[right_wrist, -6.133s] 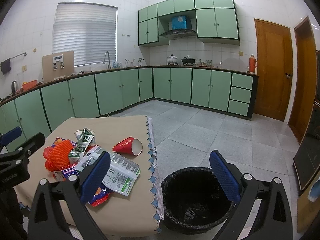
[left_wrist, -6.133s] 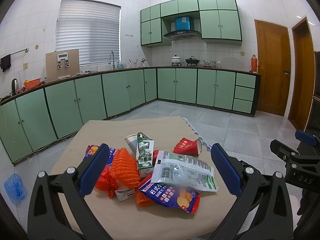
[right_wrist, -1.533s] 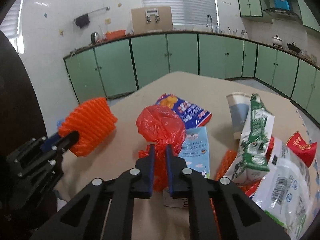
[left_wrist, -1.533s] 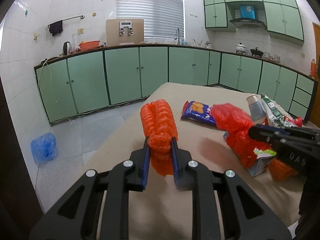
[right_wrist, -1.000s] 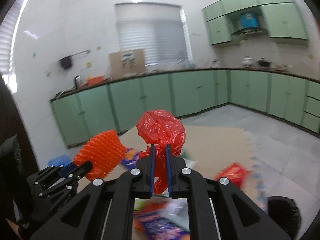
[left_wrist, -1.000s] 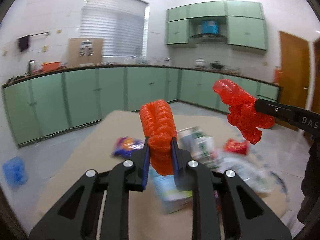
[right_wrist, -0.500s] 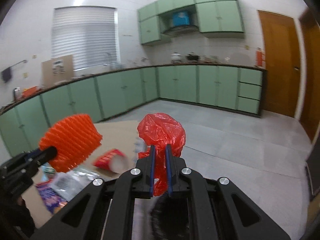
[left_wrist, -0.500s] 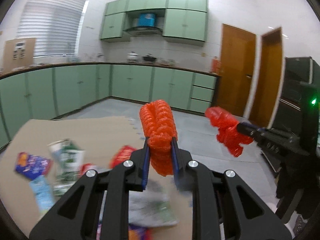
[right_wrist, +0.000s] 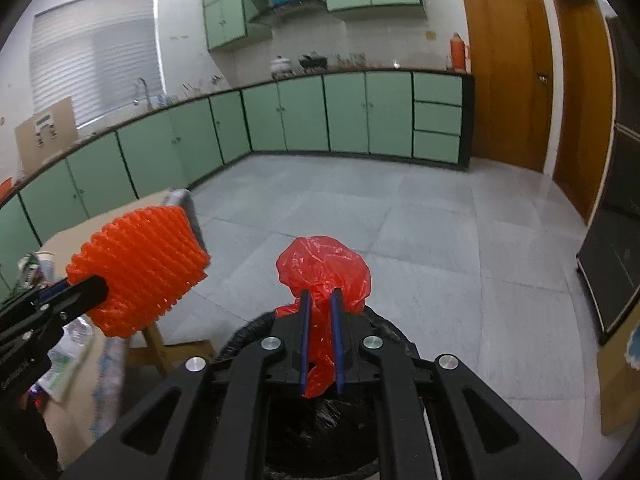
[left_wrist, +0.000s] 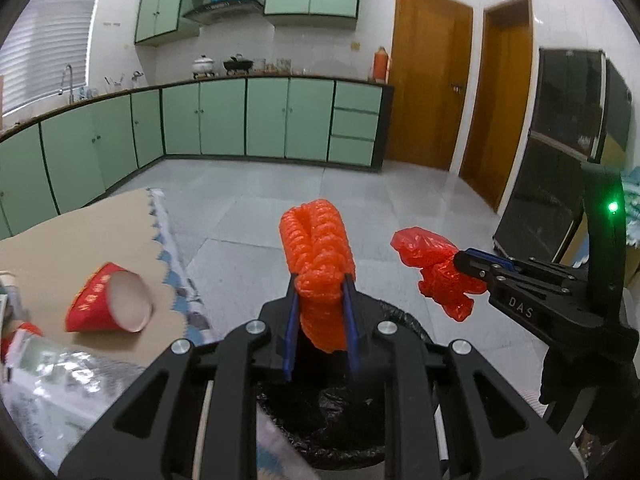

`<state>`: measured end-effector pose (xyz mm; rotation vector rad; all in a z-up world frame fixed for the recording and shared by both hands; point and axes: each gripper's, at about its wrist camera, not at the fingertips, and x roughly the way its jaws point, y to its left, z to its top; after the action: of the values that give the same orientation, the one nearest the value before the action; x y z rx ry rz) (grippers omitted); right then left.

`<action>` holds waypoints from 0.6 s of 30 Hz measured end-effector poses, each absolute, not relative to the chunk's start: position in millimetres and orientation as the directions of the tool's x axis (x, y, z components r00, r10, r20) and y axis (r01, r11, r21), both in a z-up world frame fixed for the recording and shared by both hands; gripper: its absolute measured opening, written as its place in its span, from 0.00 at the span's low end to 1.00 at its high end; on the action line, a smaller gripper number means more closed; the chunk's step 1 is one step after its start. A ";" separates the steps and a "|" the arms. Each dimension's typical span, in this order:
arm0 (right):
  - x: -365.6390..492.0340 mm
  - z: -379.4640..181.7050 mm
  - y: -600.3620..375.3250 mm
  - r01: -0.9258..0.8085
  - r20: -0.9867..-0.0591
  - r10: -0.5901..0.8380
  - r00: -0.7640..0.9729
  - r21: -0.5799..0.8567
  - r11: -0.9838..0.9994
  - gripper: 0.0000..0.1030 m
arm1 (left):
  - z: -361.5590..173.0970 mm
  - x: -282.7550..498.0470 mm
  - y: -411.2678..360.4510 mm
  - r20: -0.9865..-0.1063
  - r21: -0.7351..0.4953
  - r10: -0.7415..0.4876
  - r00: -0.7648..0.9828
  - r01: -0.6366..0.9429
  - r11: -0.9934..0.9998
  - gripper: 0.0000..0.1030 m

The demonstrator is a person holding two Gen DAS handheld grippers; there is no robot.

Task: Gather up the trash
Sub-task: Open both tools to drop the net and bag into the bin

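Orange foam fruit netting (left_wrist: 316, 264) clamped in our left gripper (left_wrist: 319, 294), red plastic bag (right_wrist: 324, 276) in our right gripper (right_wrist: 320, 308): we release only squarely above the black-lined bin (left_wrist: 320, 416).

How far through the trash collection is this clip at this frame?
Early. Nothing visibly binned: the black-lined bin shows only its liner. In hand: the left gripper is shut on the orange foam net, the right gripper on the red plastic bag, both above the bin, unreleased. Left: the red paper cup and wrappers on the table.
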<state>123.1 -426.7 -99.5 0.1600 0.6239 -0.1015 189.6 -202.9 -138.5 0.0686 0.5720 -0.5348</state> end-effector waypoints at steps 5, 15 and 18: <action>130.5 -121.5 -443.4 0.172 -0.628 -0.053 0.776 0.130 0.976 0.24 | -154.5 207.5 -222.8 -0.571 -0.078 -0.463 0.678 0.517 0.853 0.35; 111.9 -99.1 -440.6 0.203 -0.599 -0.076 0.797 0.147 0.968 0.62 | -133.0 202.5 -200.4 -0.546 -0.113 -0.461 0.699 0.484 0.868 0.52; 100.9 -80.7 -422.0 0.182 -0.548 -0.071 0.834 0.151 0.972 0.76 | -115.0 187.3 -173.0 -0.509 -0.103 -0.437 0.742 0.451 0.886 0.58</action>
<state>100.9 -422.0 -80.7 0.2010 0.5706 -0.1350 187.3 -173.0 -115.0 0.0275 0.5512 -0.4867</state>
